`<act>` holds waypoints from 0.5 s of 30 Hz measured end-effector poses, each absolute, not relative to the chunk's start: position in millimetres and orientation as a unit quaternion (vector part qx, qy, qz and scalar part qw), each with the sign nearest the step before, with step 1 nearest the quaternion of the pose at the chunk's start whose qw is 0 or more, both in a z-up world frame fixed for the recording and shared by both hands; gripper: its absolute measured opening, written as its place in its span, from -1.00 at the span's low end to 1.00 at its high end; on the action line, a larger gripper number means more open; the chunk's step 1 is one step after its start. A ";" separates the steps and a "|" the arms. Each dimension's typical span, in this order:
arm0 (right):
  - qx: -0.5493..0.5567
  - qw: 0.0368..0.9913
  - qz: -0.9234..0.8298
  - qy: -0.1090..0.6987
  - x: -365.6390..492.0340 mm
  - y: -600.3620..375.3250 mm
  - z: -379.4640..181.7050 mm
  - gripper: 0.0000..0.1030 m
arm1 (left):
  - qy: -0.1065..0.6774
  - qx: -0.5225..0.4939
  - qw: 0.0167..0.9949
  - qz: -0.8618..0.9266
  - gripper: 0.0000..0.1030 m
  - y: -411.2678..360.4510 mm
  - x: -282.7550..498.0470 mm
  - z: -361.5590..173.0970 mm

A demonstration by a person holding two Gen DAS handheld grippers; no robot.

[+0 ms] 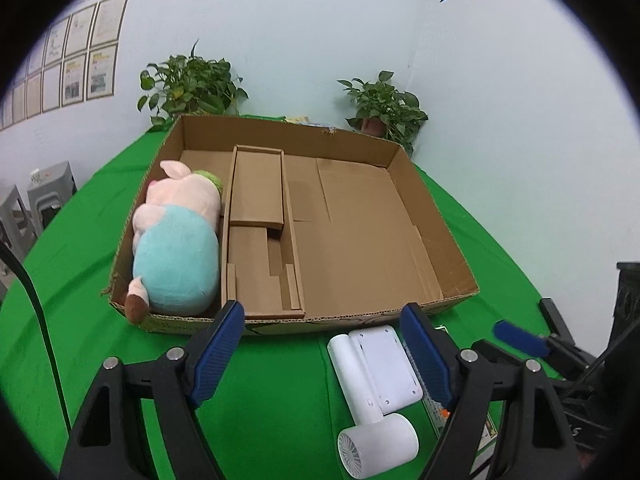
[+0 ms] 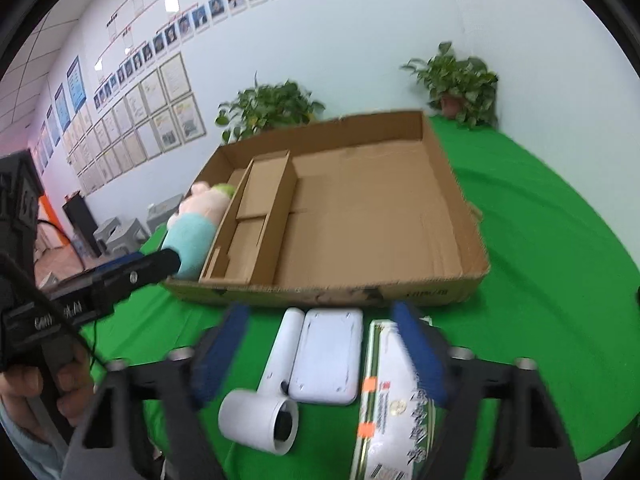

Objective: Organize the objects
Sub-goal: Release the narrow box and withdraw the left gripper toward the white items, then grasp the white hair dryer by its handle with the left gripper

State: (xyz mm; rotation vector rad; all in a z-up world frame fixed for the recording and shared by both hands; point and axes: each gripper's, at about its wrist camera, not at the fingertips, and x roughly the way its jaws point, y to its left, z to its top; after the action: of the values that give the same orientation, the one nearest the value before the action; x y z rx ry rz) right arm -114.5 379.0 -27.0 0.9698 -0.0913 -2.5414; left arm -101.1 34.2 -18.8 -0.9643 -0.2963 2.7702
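two tools (image 1: 322, 354) (image 2: 318, 354) agape, hair dryer (image 2: 268, 396) between

Layout around the cardboard box (image 1: 436, 236)

A plush toy (image 1: 176, 240) lay in its left compartment; hair dryer (image 2: 268, 392), flat case (image 2: 326, 356) and carton (image 2: 394, 404) lay before it.

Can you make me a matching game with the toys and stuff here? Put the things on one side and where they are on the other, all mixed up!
Things:
1. plush pig
2. white hair dryer
3. green and white box
4. potted plant

Places:
A. on the green cloth, between the right gripper's open fingers
B. behind the cardboard box, by the wall
C. in the cardboard box's left compartment
D. on the green cloth, under the right gripper's right-hand finger

Pairs: 1-C, 2-A, 3-D, 4-B
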 end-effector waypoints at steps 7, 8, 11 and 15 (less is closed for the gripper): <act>0.375 0.275 -0.884 -0.045 -98.4 361.2 -58.2 0.99 | -0.169 -0.410 0.187 0.876 0.07 30.1 -119.5 -56.5; 0.374 0.288 -0.880 -0.050 -94.3 359.4 -62.2 0.99 | -0.176 -0.417 0.193 0.871 0.13 31.0 -121.5 -62.0; 0.387 0.313 -0.866 -0.041 -87.4 346.9 -75.6 0.99 | -0.194 -0.432 0.209 0.856 0.43 36.4 -127.8 -77.7; 0.401 0.331 -0.854 0.002 -79.4 326.5 -92.5 0.98 | -0.224 -0.455 0.238 0.828 0.43 43.5 -139.3 -95.0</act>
State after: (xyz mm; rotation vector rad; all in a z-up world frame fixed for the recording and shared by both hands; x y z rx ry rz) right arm -79.4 326.5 -92.5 1.0495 0.0057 -2.2332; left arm -139.3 43.5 -95.0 -1.2476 -0.6124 2.2696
